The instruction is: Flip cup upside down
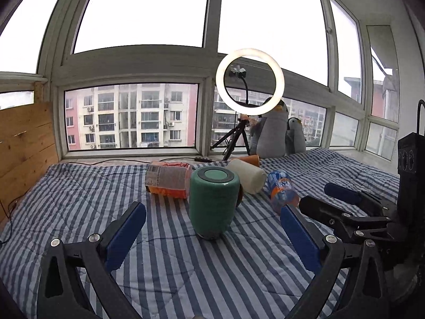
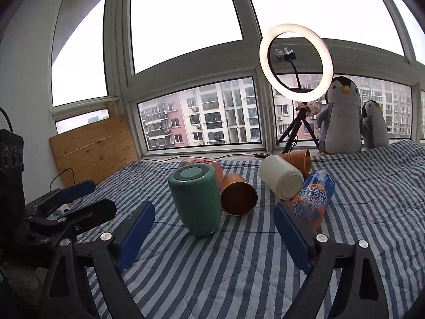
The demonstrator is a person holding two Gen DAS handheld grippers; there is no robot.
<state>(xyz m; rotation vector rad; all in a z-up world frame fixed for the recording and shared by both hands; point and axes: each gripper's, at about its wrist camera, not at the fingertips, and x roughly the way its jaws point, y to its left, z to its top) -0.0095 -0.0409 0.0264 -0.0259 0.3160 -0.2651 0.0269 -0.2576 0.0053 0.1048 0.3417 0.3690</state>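
A green cup (image 1: 212,202) stands upright on the striped blanket (image 1: 186,265), its flat green end on top. It also shows in the right wrist view (image 2: 195,199). My left gripper (image 1: 212,228) is open and empty, its blue pads (image 1: 126,235) on either side of the cup and a little short of it. My right gripper (image 2: 213,230) is open and empty, just in front of the cup. Each gripper also shows in the other's view, the right one (image 1: 342,199) at the right and the left one (image 2: 79,194) at the left.
An orange cup (image 2: 237,196) lies on its side right of the green cup. A white jar (image 2: 281,176), a soda bottle (image 2: 312,199), another orange cup (image 2: 297,159) and an orange packet (image 1: 168,178) lie behind. A ring light (image 2: 296,61) and plush penguins (image 2: 341,117) stand by the window.
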